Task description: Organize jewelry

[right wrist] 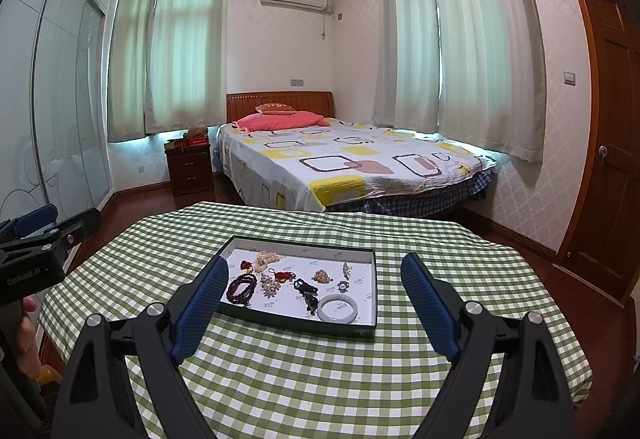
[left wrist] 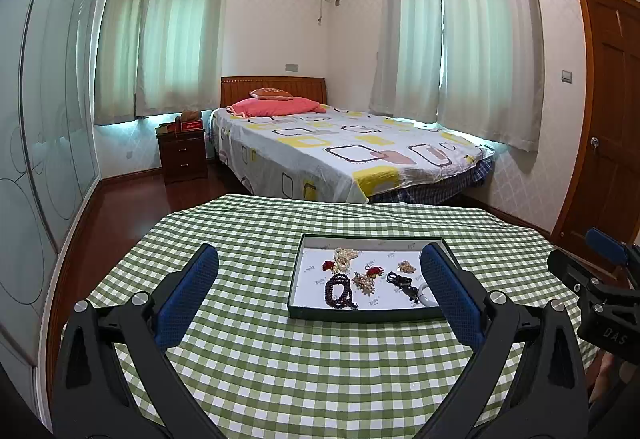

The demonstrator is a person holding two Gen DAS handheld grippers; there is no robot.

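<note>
A shallow dark-rimmed tray (left wrist: 298,281) (right wrist: 296,323) with a white floor sits on the green checked table. In it lie dark red bead bracelets (left wrist: 339,291) (right wrist: 240,289), pearl strands (left wrist: 344,257) (right wrist: 266,259), a red knot charm (left wrist: 373,271) (right wrist: 282,276), a black charm (left wrist: 400,279) (right wrist: 306,291) and a white bangle (right wrist: 338,309), partly hidden in the left wrist view (left wrist: 425,294). My left gripper (left wrist: 320,263) is open and empty, above the table short of the tray. My right gripper (right wrist: 314,275) is open and empty, also short of the tray.
The green checked tablecloth (left wrist: 260,359) (right wrist: 320,379) covers the table, with its far edge beyond the tray. A bed (left wrist: 344,151) stands behind the table, a nightstand (left wrist: 182,155) to its left, a wooden door (right wrist: 612,143) at the right.
</note>
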